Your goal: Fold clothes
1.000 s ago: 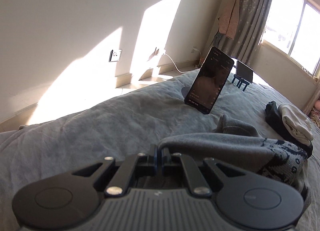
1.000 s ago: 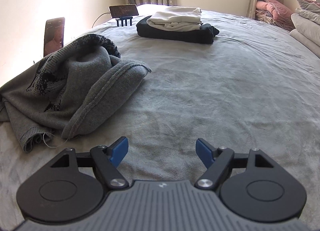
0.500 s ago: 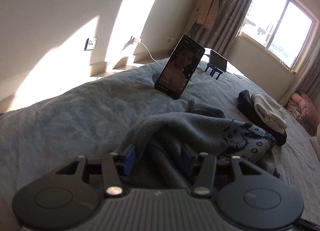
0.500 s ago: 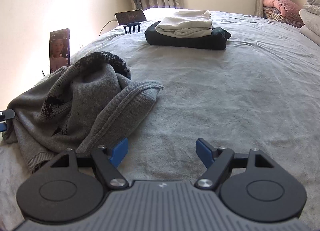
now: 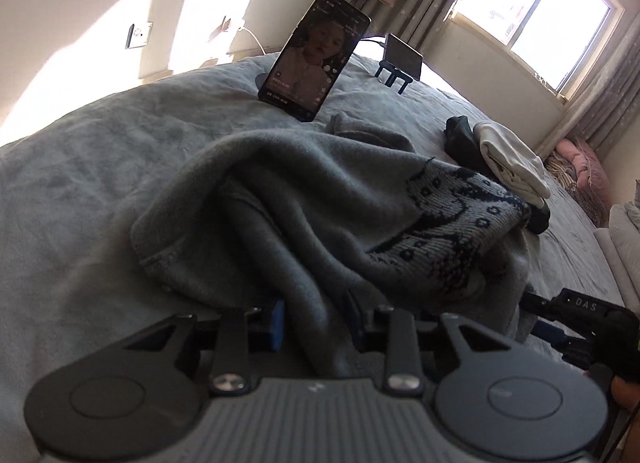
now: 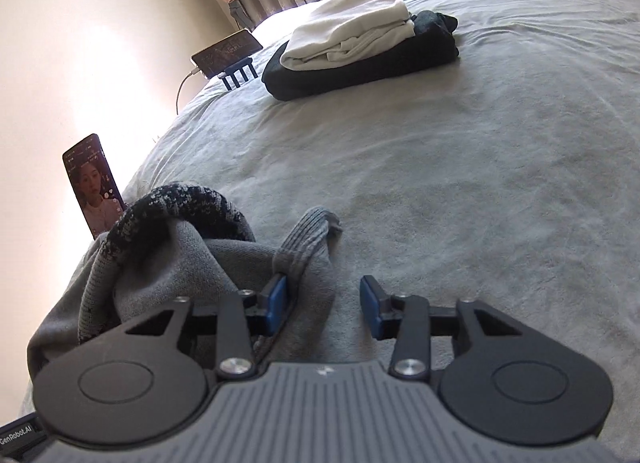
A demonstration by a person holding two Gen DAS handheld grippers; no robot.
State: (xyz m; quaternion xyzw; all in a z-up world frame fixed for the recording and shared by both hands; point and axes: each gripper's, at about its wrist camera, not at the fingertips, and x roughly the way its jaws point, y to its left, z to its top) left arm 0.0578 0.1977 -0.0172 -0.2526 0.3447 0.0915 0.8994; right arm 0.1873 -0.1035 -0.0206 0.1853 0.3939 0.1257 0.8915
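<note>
A grey knit sweater [image 5: 304,199] with a dark patterned band lies crumpled on the grey bed [image 5: 80,191]. My left gripper [image 5: 316,321] is open, with a fold of the sweater lying between its blue pads. My right gripper [image 6: 324,305] is open too; a ribbed cuff of the sweater [image 6: 308,239] lies between its pads, against the left one. The sweater's patterned part [image 6: 180,203] bulges up at the left of the right wrist view. The other gripper [image 5: 580,323] shows at the right edge of the left wrist view.
A phone [image 5: 312,55] stands propped behind the sweater, also in the right wrist view [image 6: 94,183]. A second phone [image 6: 226,53] on a blue stand sits further back. A folded stack, white on black [image 6: 360,47], lies on the bed [image 6: 480,183]. Pillows [image 5: 580,167] lie under the window.
My left gripper let go of the sweater edge and opened, and the sweater dropped onto the bed. My right gripper moved left and forward onto the sweater's cuff.
</note>
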